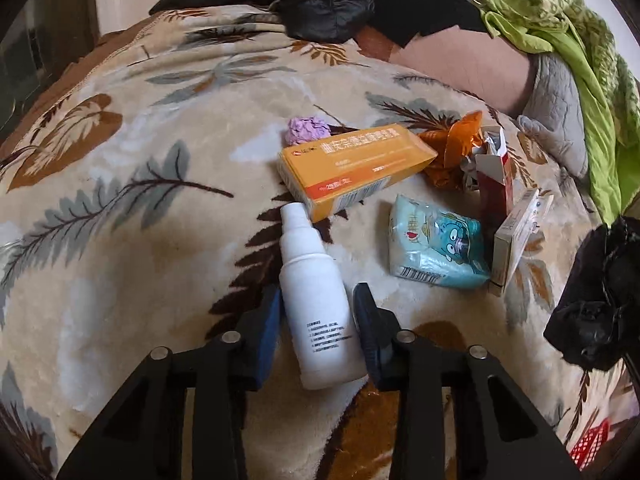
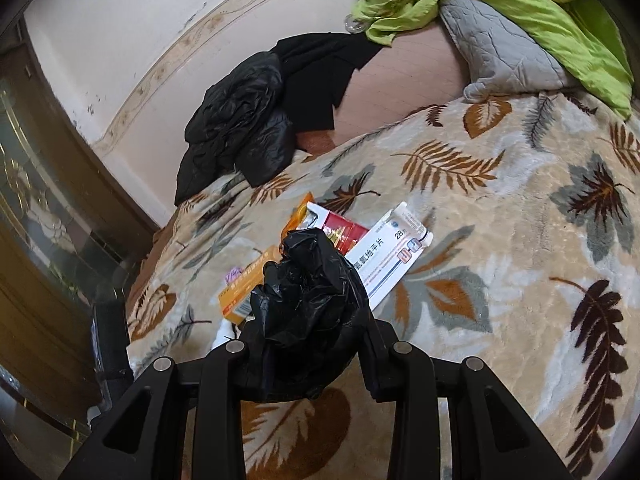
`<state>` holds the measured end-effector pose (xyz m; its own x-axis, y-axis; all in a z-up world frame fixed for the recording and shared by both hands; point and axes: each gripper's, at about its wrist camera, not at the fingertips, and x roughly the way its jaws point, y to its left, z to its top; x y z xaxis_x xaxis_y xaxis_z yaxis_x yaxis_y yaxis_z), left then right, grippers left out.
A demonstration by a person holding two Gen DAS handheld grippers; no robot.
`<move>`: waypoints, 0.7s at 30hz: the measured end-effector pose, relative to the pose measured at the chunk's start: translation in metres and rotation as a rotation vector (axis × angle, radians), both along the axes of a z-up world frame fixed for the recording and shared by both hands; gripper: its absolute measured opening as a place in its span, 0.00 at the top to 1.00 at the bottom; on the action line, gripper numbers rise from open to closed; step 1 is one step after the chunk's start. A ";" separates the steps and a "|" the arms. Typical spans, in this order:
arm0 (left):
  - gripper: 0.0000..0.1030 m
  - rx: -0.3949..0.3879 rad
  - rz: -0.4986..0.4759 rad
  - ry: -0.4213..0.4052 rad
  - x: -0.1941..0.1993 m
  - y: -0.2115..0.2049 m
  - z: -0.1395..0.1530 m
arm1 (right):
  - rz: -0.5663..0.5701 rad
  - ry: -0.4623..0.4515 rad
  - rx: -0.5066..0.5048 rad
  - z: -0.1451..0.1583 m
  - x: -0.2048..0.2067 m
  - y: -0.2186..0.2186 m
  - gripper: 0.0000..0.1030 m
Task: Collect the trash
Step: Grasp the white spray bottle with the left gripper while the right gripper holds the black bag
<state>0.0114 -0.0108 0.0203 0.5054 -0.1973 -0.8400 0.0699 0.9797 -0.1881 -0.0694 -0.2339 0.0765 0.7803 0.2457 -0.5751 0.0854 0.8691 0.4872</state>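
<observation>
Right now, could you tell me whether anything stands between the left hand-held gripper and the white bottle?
Nothing visible does. The left hand-held gripper already has the white bottle between its fingers, lying on the leaf-patterned blanket; the orange box lies just beyond.

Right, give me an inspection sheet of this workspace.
Surface: leaf-print blanket on a bed.
Job's things: white bottle, orange box, tissue pack, red box, white box, orange wrapper, purple wad.
Clutter: black jacket, green quilt, grey pillow.
Grippers: left gripper shut on the bottle; right gripper shut on black bag.
Cables: nothing seen.
Surroundings: wall, wooden door.
</observation>
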 end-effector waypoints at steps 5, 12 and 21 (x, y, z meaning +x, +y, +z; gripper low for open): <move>0.72 -0.047 -0.001 -0.040 -0.011 0.007 0.010 | -0.009 -0.013 -0.021 0.004 -0.006 0.000 0.64; 0.72 -0.044 -0.039 -0.259 -0.056 0.010 0.052 | -0.029 -0.058 -0.132 0.018 -0.026 0.005 0.65; 0.72 -0.017 -0.106 -0.412 -0.127 0.008 0.088 | 0.003 -0.112 -0.233 0.027 -0.088 0.012 0.65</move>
<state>-0.1154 -0.0027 0.1078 0.7746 -0.2783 -0.5678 0.2427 0.9600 -0.1395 -0.1576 -0.2223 0.1034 0.8419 0.1188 -0.5265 0.0395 0.9593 0.2797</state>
